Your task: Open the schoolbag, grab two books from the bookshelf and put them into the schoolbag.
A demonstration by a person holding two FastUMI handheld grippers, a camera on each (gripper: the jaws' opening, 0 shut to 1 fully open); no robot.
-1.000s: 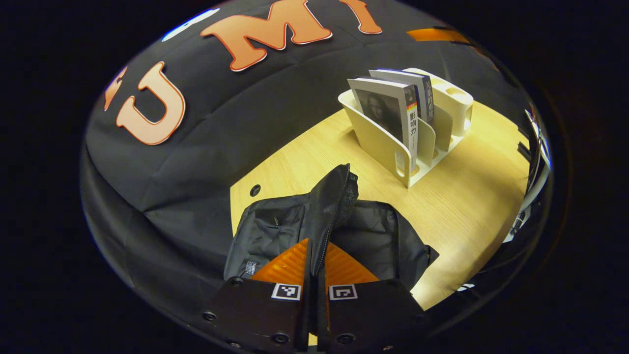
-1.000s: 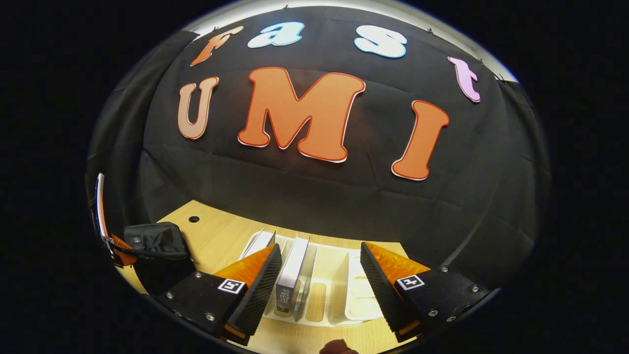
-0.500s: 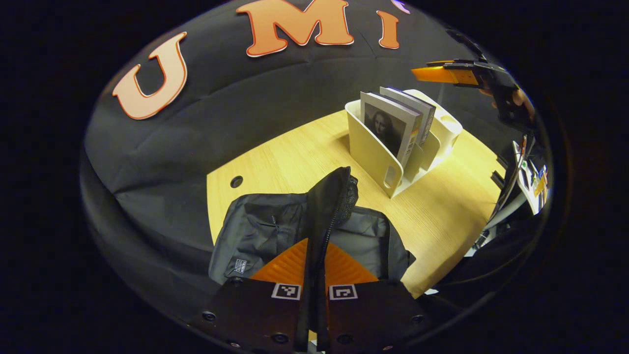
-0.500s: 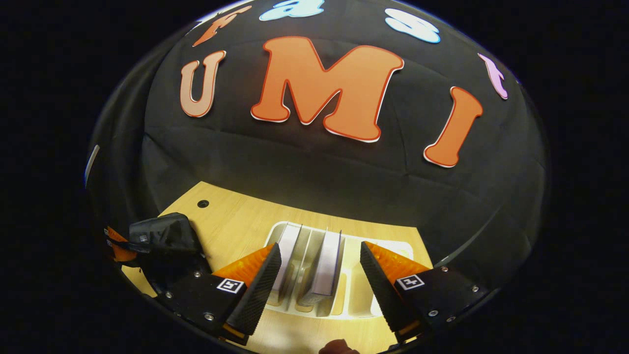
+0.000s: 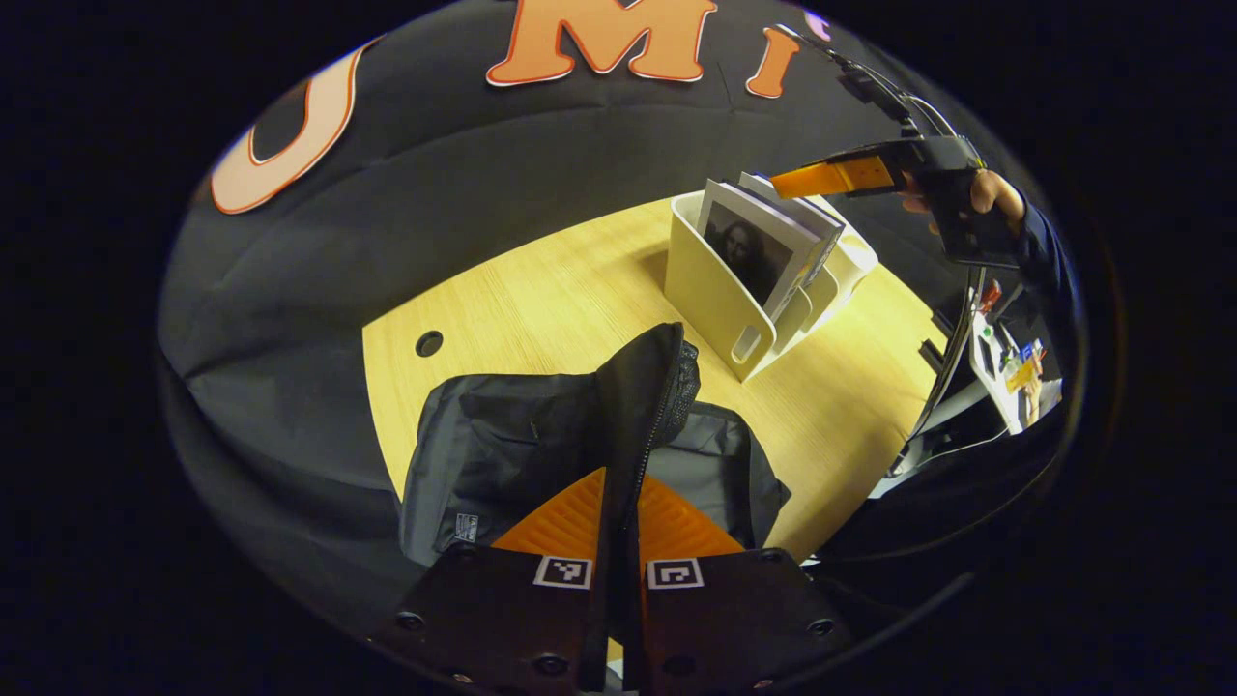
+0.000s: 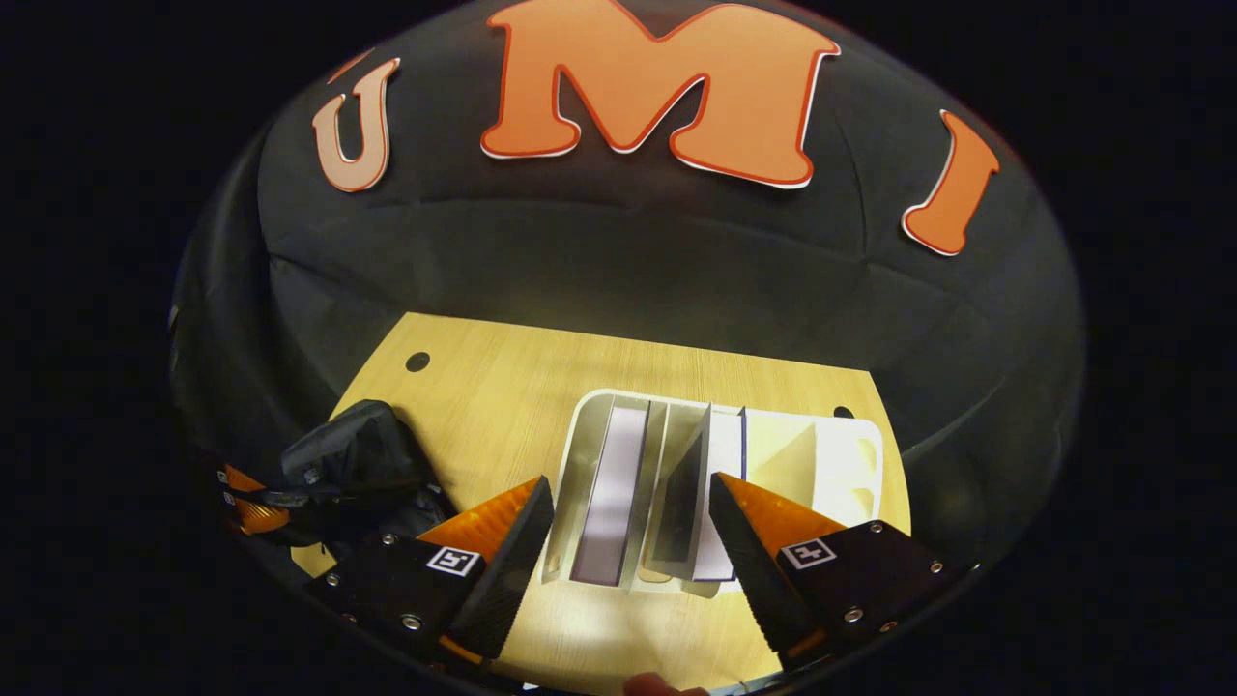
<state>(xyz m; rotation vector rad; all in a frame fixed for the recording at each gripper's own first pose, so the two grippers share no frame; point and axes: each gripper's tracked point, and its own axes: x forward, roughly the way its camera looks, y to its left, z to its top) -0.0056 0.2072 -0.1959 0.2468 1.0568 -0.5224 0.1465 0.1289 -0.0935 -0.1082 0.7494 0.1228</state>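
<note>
Left gripper view, ribbed orange left claw pinching black fabric schoolbag flap

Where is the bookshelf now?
In the right gripper view, the bookshelf stands on the table, just beyond the open right gripper, right of the schoolbag.

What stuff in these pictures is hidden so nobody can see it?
- Inside of the schoolbag: in the left gripper view, the flap that the left gripper pinches up covers it.
- Bottoms of the books: in the left gripper view, the bookshelf wall hides them.
- Book covers: the right gripper view, over the right gripper, looks down on their top edges.
</note>
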